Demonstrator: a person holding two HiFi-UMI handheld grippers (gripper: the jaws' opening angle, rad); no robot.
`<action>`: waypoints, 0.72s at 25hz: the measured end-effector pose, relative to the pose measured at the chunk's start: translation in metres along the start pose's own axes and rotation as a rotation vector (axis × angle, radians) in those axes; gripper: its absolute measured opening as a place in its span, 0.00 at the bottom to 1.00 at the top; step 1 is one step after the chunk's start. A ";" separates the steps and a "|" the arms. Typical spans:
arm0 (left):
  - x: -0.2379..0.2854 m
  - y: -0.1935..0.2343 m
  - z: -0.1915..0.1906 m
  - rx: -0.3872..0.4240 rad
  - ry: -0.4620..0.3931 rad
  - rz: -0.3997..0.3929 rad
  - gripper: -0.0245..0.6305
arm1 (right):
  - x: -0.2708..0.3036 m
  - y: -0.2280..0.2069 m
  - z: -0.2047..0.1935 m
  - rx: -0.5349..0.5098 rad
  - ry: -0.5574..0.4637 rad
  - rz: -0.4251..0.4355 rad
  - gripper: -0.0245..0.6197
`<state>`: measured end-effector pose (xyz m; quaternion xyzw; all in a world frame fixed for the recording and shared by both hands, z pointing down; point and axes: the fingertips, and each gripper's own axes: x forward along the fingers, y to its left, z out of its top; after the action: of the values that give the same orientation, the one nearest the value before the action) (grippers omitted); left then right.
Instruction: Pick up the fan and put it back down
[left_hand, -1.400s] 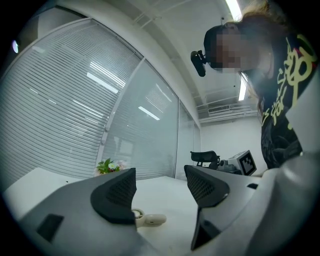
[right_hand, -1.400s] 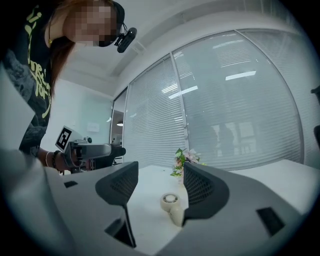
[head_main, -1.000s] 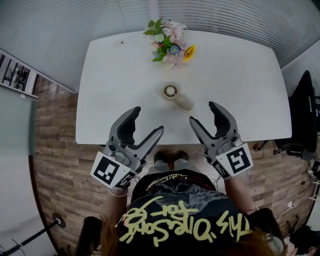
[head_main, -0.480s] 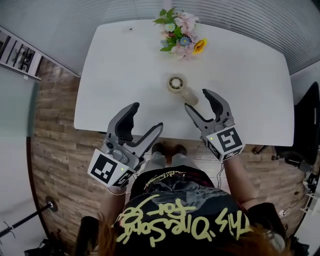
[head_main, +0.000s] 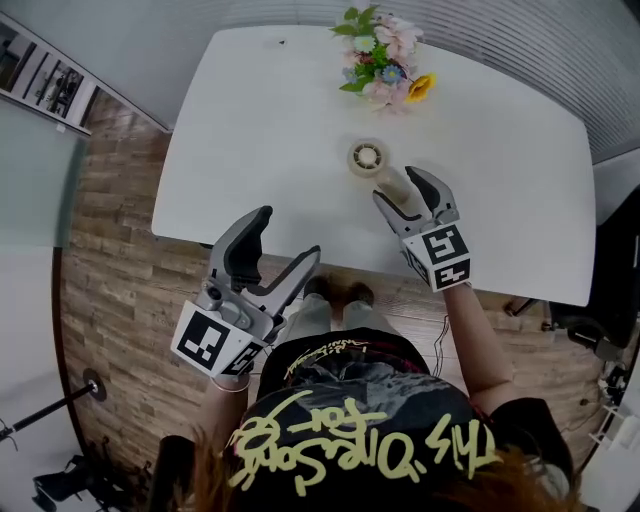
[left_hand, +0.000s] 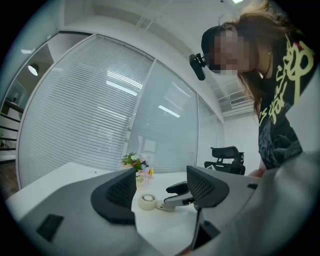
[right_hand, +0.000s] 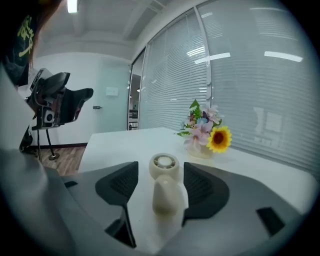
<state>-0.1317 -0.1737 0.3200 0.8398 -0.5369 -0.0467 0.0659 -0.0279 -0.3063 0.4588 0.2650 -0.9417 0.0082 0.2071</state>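
A small cream hand fan (head_main: 367, 157) lies flat on the white table (head_main: 260, 130), its round head toward the flowers and its handle toward me. My right gripper (head_main: 400, 186) is open and low over the table, with one jaw on each side of the handle. In the right gripper view the fan (right_hand: 164, 165) lies between the dark pads (right_hand: 120, 184), with a gap showing on the left side. My left gripper (head_main: 288, 233) is open and empty at the table's near edge. From the left gripper view I see the fan (left_hand: 148, 201) and the right gripper (left_hand: 177, 192) beyond it.
A small bunch of flowers (head_main: 385, 60) with a sunflower stands at the table's far edge, just behind the fan. A black office chair (left_hand: 227, 157) stands beyond the table's right end. Window blinds run behind the table, and wooden floor lies to the left.
My right gripper has moved forward and down until its jaws straddle the fan's handle. The left gripper has shifted only a little and stays open.
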 end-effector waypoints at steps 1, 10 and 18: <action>-0.001 0.000 0.000 0.001 -0.001 0.003 0.50 | 0.003 -0.001 -0.003 -0.001 0.012 0.000 0.46; -0.010 0.002 -0.002 -0.005 0.001 0.033 0.50 | 0.027 -0.007 -0.032 0.013 0.137 0.020 0.46; -0.014 0.008 0.000 0.011 0.001 0.051 0.50 | 0.039 -0.007 -0.050 0.016 0.234 0.010 0.46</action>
<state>-0.1444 -0.1643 0.3215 0.8263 -0.5581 -0.0418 0.0628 -0.0353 -0.3257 0.5190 0.2593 -0.9123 0.0474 0.3134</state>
